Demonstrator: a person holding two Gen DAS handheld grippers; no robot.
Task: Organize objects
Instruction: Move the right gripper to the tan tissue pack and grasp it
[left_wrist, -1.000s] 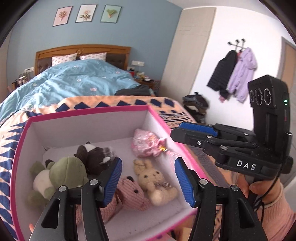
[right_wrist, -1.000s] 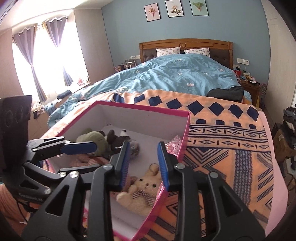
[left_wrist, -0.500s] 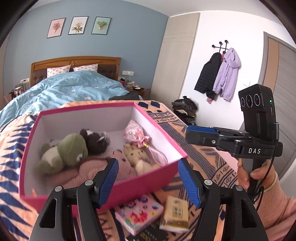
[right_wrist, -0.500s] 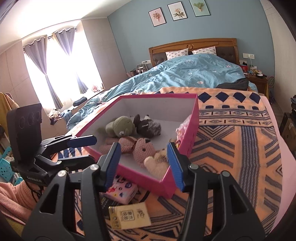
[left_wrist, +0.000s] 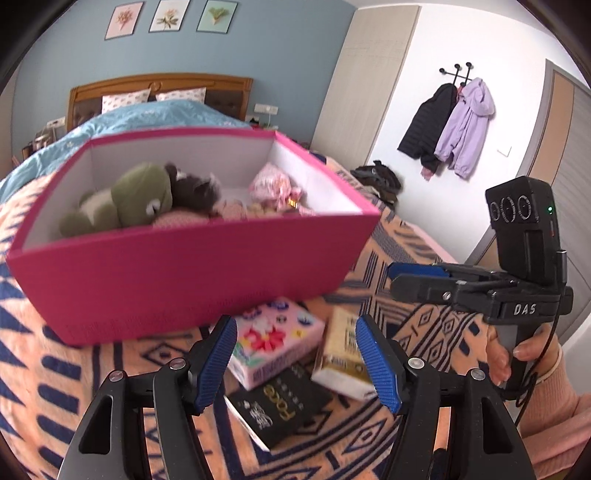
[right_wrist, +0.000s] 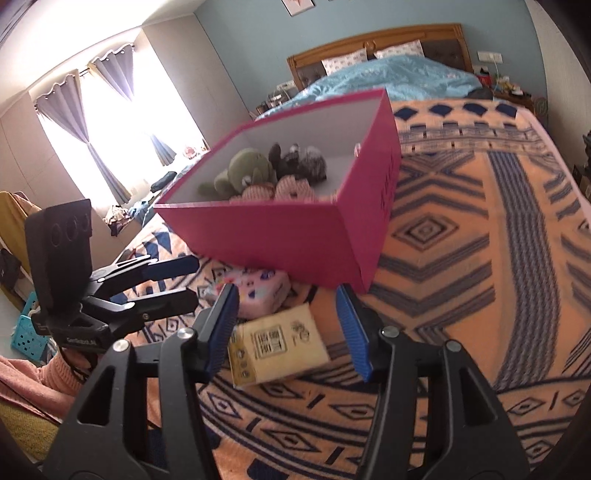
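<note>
A pink box (left_wrist: 192, 266) sits on the orange patterned blanket (left_wrist: 59, 373) and holds several plush toys, among them a green one (left_wrist: 136, 199). In front of it lie a pink flowered tissue pack (left_wrist: 273, 343), a tan tissue pack (left_wrist: 343, 354) and a black packet (left_wrist: 284, 406). My left gripper (left_wrist: 295, 362) is open and empty, low over these packs. My right gripper (right_wrist: 288, 328) is open and empty, just above the tan pack (right_wrist: 277, 343); the box (right_wrist: 280, 232) and the pink pack (right_wrist: 258, 291) lie beyond it.
The bed carries a blue duvet (right_wrist: 391, 77) toward a wooden headboard (left_wrist: 162, 85). Coats (left_wrist: 454, 125) hang on the right wall beside a door. A curtained window (right_wrist: 110, 122) and a teal basket (right_wrist: 26, 332) are at the left.
Both grippers have pulled back from over the box and dropped low in front of it. The packs in front of the box came into view. The right jaws opened wider.
</note>
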